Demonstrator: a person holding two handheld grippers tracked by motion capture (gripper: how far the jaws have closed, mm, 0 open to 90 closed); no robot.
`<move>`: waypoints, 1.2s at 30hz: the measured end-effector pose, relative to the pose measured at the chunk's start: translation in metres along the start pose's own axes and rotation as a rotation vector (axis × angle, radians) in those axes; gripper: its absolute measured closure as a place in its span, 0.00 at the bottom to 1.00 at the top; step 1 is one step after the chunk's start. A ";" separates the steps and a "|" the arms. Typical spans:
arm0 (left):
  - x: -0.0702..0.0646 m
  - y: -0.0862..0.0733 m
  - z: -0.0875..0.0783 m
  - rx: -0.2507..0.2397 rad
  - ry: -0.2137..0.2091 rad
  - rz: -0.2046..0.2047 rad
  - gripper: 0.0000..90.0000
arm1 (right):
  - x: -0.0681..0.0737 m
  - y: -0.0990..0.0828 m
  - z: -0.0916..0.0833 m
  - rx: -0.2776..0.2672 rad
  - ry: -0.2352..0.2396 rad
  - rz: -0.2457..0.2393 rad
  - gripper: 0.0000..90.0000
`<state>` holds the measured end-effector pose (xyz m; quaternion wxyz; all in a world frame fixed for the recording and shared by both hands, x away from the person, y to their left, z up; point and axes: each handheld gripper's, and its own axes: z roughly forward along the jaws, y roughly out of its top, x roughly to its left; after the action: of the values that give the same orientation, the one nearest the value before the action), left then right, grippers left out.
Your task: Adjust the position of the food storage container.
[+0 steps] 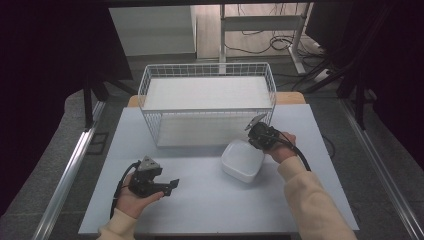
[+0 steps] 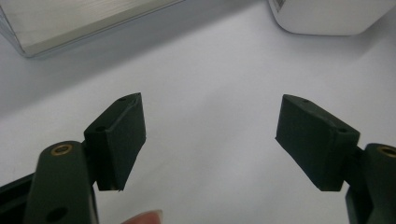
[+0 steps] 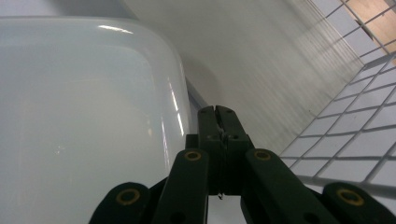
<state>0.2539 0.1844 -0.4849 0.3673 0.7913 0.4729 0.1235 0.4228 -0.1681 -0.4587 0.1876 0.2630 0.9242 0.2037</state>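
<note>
Nearest the person, the left gripper [image 1: 170, 186] lay low over the front left of the table [image 1: 210, 205], cradled in the left hand [image 1: 131, 199], its jaws standing wide apart with nothing but bare tabletop between them in the left gripper view; it pointed across toward the white container [image 1: 243, 159], which lay well apart from it, off to its right and a little farther back. That container, a shallow, rounded, roughly square tub with no marked long axis, sat on the table just in front of the wire basket [image 1: 207, 70]. The right gripper [image 1: 256, 135] was by far the nearer one: held at the container's far right corner, its jaws were pressed together with nothing seen between them, and in the right gripper view [image 3: 218, 114] the tips lay just beside the tub's rounded rim, the tub on one side and the basket's mesh wall on the other. The coming move seemed to hinge on that corner, the closed tips sitting between tub and basket.
</note>
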 end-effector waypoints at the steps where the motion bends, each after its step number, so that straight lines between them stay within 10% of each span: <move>1: 0.000 0.000 0.000 0.000 0.000 0.000 0.27 | 0.000 0.000 0.000 0.000 0.000 0.000 0.99; 36: -0.003 0.001 0.001 0.011 0.002 -0.003 0.26 | 0.059 -0.048 -0.037 -0.056 0.195 0.117 0.99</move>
<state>0.2534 0.1813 -0.4846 0.3628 0.7924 0.4751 0.1214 0.3395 -0.1824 -0.4644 0.0921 0.2899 0.9151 0.2649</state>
